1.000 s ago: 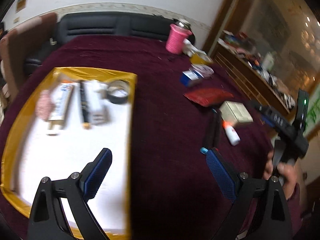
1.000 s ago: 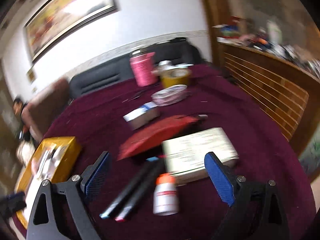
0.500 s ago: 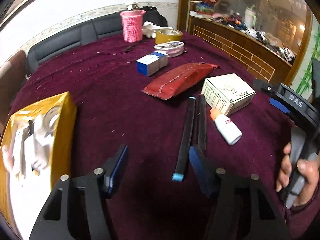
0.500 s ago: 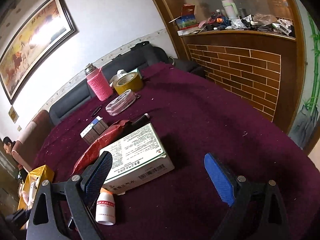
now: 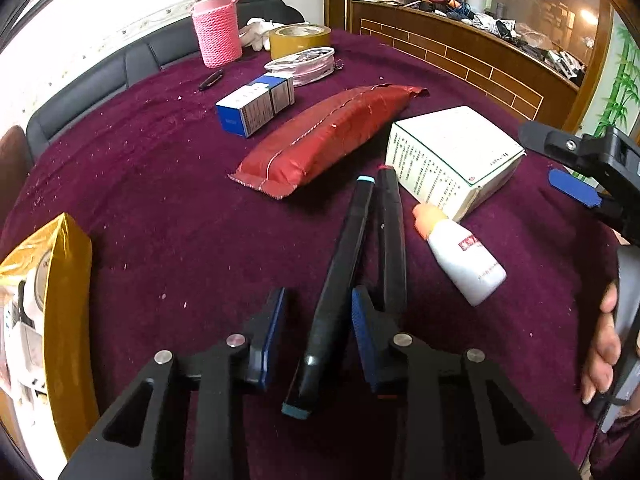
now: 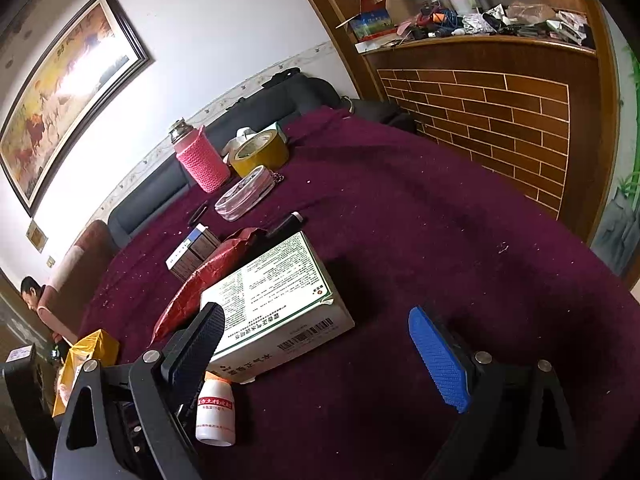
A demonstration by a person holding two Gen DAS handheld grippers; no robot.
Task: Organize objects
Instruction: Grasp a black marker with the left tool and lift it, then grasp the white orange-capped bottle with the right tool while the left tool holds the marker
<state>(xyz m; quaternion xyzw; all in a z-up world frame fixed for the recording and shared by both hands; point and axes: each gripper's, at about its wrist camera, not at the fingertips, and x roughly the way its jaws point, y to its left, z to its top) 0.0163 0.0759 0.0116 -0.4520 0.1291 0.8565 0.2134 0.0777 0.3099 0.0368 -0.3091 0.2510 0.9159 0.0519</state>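
Maroon cloth (image 5: 180,220) under a scatter of loose clutter. Gold tray (image 5: 68,300) at the left edge, already holding several items and so probably the place for the rest.

Near the middle, 2 black markers lying side by side, touching along their length. Left gripper (image 5: 318,300) tilted steeply down and straddling the blue-capped marker (image 5: 344,264) near its close end, pads facing the barrel's flanks for a sideways squeeze. Jaws just now closing, marker between them. Right pad against the barrel, pushed into the seam beside the red-capped marker (image 5: 390,248). Left pad just short of contact, so no pinch yet. Wedged in that way probably to part 1 marker from its twin and lift only that one.

Right gripper (image 6: 316,314) held low over the cloth, jaws spread wide, pinching nothing. Left finger in front of the white box (image 6: 280,292), with the bottle (image 6: 214,408) just beside it. Probably parked ready for 1 of those 2; impossible to say which.
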